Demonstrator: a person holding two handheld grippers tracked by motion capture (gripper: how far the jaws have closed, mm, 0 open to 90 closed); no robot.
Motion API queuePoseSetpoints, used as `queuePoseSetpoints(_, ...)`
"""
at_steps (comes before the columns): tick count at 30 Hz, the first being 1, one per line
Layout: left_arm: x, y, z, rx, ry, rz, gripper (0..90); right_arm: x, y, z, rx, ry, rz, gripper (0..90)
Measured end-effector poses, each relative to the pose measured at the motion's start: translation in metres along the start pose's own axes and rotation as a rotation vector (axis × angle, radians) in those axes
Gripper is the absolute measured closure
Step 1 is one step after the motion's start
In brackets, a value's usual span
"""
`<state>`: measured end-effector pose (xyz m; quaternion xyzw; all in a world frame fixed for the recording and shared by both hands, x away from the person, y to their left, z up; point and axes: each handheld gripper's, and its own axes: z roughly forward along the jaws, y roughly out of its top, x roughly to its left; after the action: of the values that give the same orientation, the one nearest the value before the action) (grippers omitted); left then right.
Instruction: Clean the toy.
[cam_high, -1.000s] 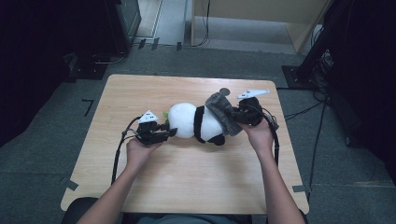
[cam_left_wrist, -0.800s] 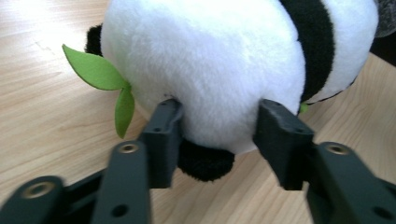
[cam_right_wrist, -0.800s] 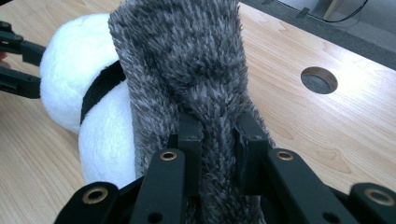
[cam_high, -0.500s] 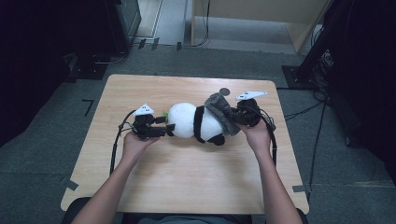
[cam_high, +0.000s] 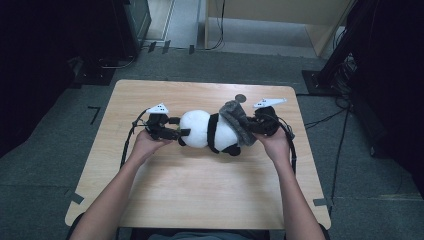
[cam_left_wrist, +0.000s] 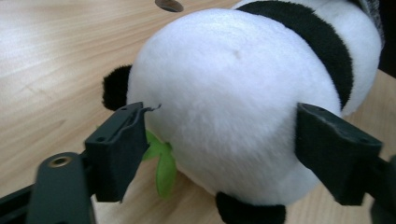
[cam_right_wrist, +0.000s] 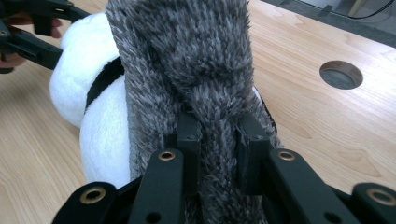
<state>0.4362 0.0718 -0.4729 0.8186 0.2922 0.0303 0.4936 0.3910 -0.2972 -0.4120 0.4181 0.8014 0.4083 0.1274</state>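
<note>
A black-and-white panda plush lies on its side in the middle of the wooden table. A grey furry cloth is draped over its body. My right gripper is shut on that cloth, which is pinched between the jaws of my right gripper. My left gripper is open, one jaw on each side of the panda's white head. A green felt leaf sticks out under the head.
A round cable hole sits in the table just behind the plush. Bare wood stretches toward the front edge between the person's forearms. Dark equipment and cables stand on the floor to the right of the table.
My left gripper has shifted slightly toward the far side of the table and closer to the panda's head. The right gripper still holds the grey cloth in nearly the same place.
</note>
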Motion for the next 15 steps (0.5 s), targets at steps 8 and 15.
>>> queuePoseSetpoints(8, -0.001, 0.004, 0.009, 0.014, -0.047, 0.03, 10.1, -0.005, -0.002, 0.009, -0.007, 0.01, 0.006, 76.5)
queuePoseSetpoints(15, -0.009, -0.008, 0.008, -0.02, -0.048, 0.014, 12.4, -0.009, -0.003, 0.016, -0.038, 0.041, 0.024, 77.1)
